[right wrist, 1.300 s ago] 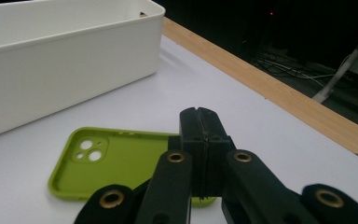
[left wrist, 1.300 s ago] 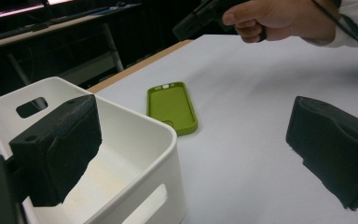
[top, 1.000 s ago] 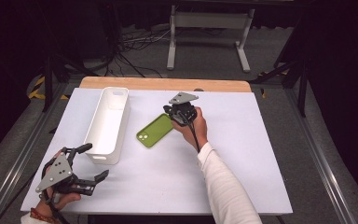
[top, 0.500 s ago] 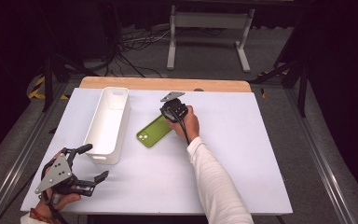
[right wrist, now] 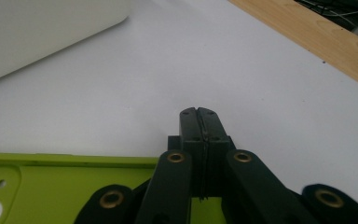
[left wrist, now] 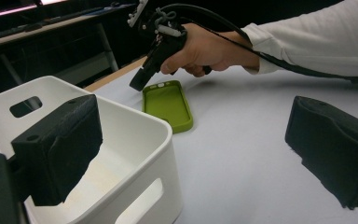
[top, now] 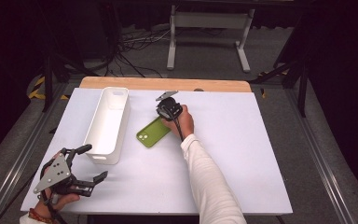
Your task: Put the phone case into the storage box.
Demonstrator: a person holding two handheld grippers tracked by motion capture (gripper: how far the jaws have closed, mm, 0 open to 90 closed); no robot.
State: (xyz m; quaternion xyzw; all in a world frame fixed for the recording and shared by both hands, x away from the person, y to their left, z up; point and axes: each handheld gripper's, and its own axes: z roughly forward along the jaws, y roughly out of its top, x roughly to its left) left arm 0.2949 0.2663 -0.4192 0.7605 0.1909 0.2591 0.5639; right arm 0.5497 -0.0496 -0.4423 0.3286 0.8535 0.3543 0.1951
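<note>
The right gripper (right wrist: 199, 116) has its fingers pressed flat together with nothing between them, their tips over the far edge of the green phone case (right wrist: 65, 186); whether they touch it I cannot tell. From the left gripper view the case (left wrist: 168, 105) lies open side up just beyond the white bin (left wrist: 121, 154). From the high view the left gripper (top: 81, 172), fingers spread wide and empty, sits at the near left corner of the white tabletop (top: 242, 163), well apart from the case (top: 153, 132).

White table (top: 242, 154): white bin (top: 108, 123), green phone case (top: 153, 132)
</note>
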